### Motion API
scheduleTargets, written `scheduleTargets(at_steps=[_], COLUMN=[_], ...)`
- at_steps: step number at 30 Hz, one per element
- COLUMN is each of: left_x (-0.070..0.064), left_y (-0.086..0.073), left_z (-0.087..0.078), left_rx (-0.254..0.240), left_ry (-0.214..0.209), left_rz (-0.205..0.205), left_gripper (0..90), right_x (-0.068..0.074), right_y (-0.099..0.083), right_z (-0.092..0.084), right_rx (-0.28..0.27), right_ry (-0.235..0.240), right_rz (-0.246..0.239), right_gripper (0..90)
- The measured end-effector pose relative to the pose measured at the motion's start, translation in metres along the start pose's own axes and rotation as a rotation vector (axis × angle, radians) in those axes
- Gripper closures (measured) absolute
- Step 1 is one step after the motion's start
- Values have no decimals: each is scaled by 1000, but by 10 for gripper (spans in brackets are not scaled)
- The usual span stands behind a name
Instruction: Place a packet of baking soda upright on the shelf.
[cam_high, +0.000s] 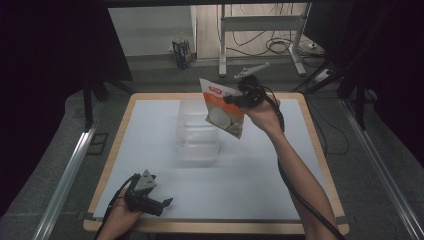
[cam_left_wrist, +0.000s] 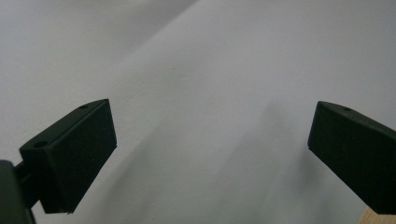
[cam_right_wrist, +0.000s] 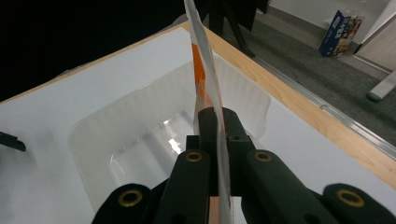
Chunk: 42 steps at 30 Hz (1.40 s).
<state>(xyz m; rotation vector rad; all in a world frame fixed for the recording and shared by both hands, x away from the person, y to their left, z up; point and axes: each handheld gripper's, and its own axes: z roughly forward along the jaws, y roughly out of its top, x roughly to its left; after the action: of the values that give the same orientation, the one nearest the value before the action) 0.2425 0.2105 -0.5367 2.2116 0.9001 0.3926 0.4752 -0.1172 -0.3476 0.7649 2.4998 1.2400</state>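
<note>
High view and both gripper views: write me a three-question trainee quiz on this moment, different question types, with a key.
1. True or false: the right tool is clamped on the pouch.
2. Multiple choice: the pouch is (A) lying flat on the table, (B) held in the air over the bin, (C) held by the left tool.
3. Fill in: the left tool's jaws are ___, with nothing between them.

Key
1. True: in the right gripper view the jaws pinch the pouch's edge.
2. B: the bin looks empty below it.
3. Open: the left gripper view has just bare table between them.
</note>
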Motion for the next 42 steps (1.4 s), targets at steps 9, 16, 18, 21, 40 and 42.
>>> scheduleTargets(at_steps=[9, 16, 18, 21, 40, 42], left_x=[0, 0, 0, 0, 0, -1], left_y=[0, 0, 0, 0, 0, 0], left_z=[0, 0, 0, 0, -1, -1], left_rx=[2, 2, 2, 3, -5, -7], left_ry=[-1, -3, -3, -3, 1, 2], left_rz=[4, 5, 5, 7, 2, 4], left_gripper=[11, 11, 11, 12, 11, 11], right_x=[2, 10, 12, 17, 15, 12], right_y=[11, 23, 27, 32, 1, -1], right_z=[34, 60, 68, 79, 110, 109], right_rx=[10, 7, 6, 5, 34, 57], right_ry=[32, 65, 69, 73, 35, 9], right_rz=[1, -9, -11, -13, -18, -20], right_gripper=[893, 893, 893, 892, 889, 889])
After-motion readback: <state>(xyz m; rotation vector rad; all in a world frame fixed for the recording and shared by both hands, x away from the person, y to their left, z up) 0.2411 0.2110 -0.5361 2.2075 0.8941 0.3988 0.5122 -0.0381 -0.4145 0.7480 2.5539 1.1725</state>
